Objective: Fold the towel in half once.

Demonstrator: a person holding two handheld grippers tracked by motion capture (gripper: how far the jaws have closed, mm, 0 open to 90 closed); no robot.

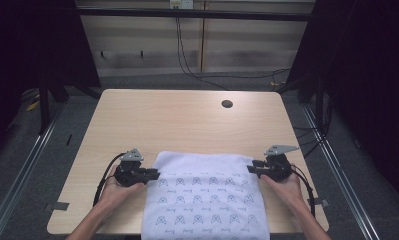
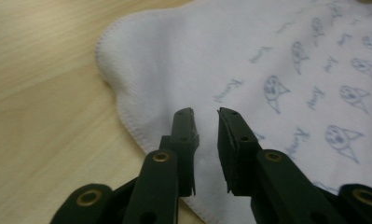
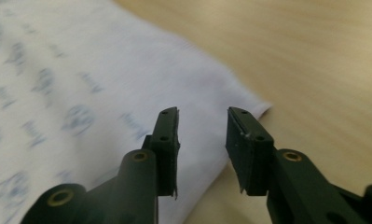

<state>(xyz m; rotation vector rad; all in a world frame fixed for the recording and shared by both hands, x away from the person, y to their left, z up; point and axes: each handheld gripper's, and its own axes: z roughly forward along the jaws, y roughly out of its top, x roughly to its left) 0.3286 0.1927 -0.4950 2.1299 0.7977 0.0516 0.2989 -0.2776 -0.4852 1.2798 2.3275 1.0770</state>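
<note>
A white towel (image 1: 204,195) printed with small blue faces and words lies flat on the near half of the wooden table (image 1: 187,120), its front edge hanging over the table's near side. My left gripper (image 1: 156,175) sits at the towel's left edge near the far corner. Seen from the left gripper view, its jaws (image 2: 204,114) stand apart above the towel's hemmed edge (image 2: 127,116), with nothing pinched. My right gripper (image 1: 251,169) rests at the towel's far right corner. Its jaws (image 3: 202,114) are open over that corner of the towel (image 3: 81,84), gripping no cloth.
A round cable hole (image 1: 227,104) lies in the table's far right part. Bare wood spreads beyond the towel toward the far edge. Dark curtains flank the table, and black cables trail on the floor behind it.
</note>
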